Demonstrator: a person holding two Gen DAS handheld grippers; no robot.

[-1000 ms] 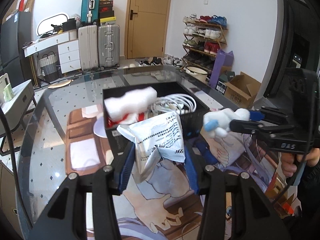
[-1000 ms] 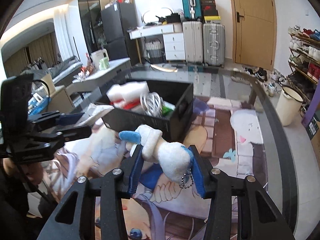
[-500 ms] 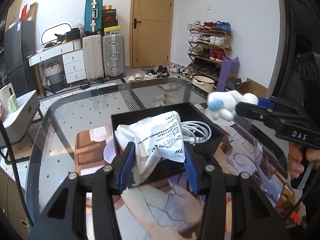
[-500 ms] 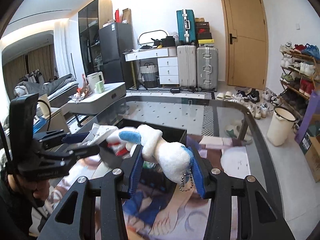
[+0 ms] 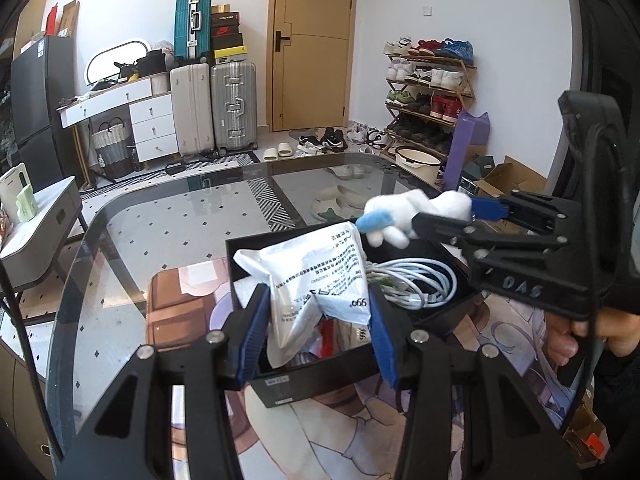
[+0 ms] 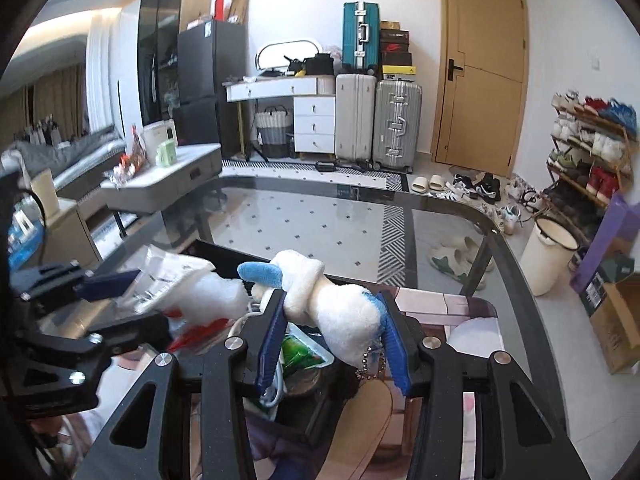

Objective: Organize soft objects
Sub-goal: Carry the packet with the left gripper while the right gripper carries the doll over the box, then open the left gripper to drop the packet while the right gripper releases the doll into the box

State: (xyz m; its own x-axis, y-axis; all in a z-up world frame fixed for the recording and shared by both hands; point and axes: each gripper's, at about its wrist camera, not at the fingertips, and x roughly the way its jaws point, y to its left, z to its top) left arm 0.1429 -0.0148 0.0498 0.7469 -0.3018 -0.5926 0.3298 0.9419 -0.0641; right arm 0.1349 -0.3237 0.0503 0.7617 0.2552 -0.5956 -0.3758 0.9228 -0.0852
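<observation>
Left gripper point(image 5: 318, 326) — clamping a crinkled white printed pouch point(image 5: 316, 280), which is hanging over the near end of the black box point(image 5: 320, 380). Right gripper point(image 6: 330, 330) — squeezing a white plush toy point(image 6: 340, 312) with a blue tip and a bead chain, hovering above the same box. Box is sitting on the glass table point(image 5: 160, 220), on an illustrated mat point(image 5: 320, 440), and is holding a coiled white cable point(image 5: 416, 284) and a green packet point(image 6: 300, 354).

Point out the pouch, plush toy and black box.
pouch point(image 5: 320, 280), left wrist view, printed face.
plush toy point(image 6: 344, 320), right wrist view, white body.
black box point(image 5: 320, 380), left wrist view, near wall.
</observation>
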